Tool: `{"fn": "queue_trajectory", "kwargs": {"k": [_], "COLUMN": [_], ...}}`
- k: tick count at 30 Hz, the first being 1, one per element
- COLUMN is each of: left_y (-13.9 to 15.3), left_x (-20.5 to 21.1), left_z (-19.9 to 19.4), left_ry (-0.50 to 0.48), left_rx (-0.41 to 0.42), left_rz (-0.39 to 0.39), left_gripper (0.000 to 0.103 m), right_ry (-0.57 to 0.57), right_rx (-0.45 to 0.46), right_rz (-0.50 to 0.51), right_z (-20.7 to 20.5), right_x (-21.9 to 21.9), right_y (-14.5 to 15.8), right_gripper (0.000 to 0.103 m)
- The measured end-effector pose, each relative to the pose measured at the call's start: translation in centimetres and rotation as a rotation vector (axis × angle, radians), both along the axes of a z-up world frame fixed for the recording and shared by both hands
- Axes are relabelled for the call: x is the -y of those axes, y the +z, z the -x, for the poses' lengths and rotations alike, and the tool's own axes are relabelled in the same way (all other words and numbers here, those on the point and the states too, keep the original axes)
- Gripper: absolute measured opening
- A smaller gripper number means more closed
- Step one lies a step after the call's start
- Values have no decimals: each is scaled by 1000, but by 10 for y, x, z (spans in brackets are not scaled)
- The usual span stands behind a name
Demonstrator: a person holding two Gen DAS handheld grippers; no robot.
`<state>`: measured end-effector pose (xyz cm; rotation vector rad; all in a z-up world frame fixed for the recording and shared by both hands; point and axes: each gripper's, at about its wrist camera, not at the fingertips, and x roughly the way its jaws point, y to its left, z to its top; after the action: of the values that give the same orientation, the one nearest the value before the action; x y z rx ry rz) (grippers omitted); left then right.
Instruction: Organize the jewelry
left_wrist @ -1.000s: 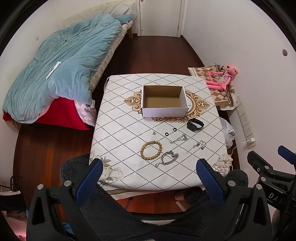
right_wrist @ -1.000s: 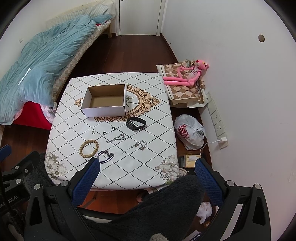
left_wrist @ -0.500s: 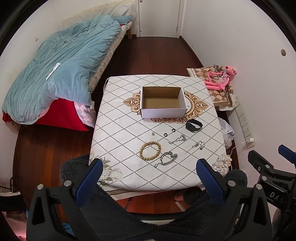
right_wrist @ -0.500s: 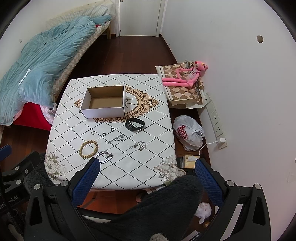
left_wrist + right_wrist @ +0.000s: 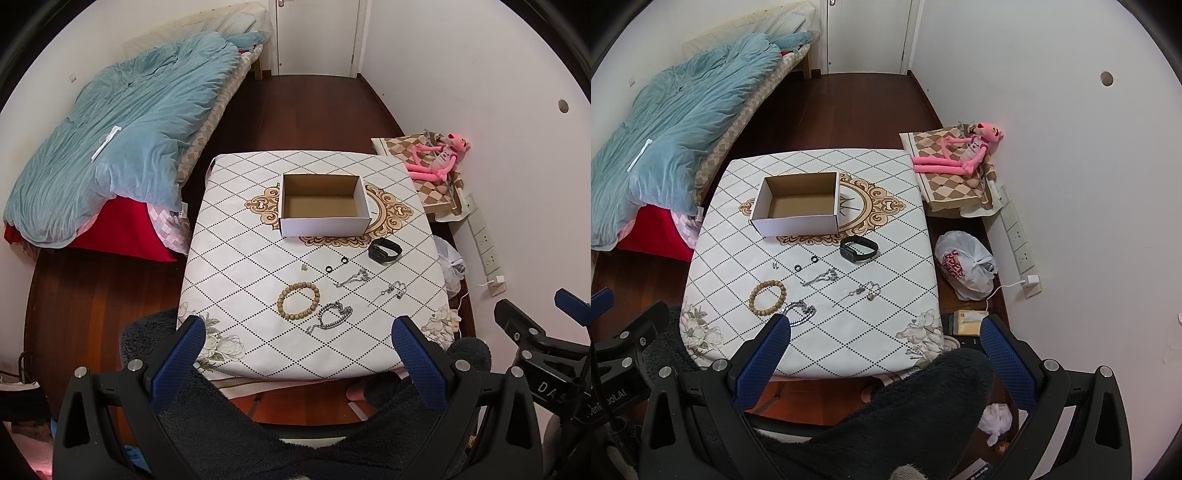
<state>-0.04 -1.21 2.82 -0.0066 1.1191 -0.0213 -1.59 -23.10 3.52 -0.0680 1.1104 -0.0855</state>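
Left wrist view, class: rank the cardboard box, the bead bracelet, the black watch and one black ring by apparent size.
1. cardboard box
2. bead bracelet
3. black watch, close to the bracelet, lying farther off, so unsure
4. black ring

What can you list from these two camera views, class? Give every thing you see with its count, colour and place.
box: 1, white outside and brown inside, open, table centre
fitness band: 1, black, right of the box front
small rings: 2, black, before the box
wooden bead bracelet: 1, tan, near table edge
chains: 3, silver, right of the bracelet
table: 1, white diamond cloth
bed quilt: 1, blue, left
plush toy: 1, pink, right, by wall
plastic bag: 1, white, floor
left tongs: open, blue pads
right tongs: open, blue pads
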Motion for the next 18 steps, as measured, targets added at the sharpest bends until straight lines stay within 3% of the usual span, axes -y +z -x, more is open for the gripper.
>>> {"fn": "queue_trajectory", "kwargs": {"k": [12, 18], "left_y": [1, -13], "left_x": [0, -2], "left_z": [2, -14], "left_ry": [1, 16], "left_rx": [0, 24], "left_rz": [2, -45], "left_gripper": [103, 103], "right_ry": [-3, -24], "right_rx": [8, -6], "right_rz": [-4, -27], "right_z": [5, -10], "right_x": [4, 1], "right_y": [7, -15], "right_gripper": [103, 103]}}
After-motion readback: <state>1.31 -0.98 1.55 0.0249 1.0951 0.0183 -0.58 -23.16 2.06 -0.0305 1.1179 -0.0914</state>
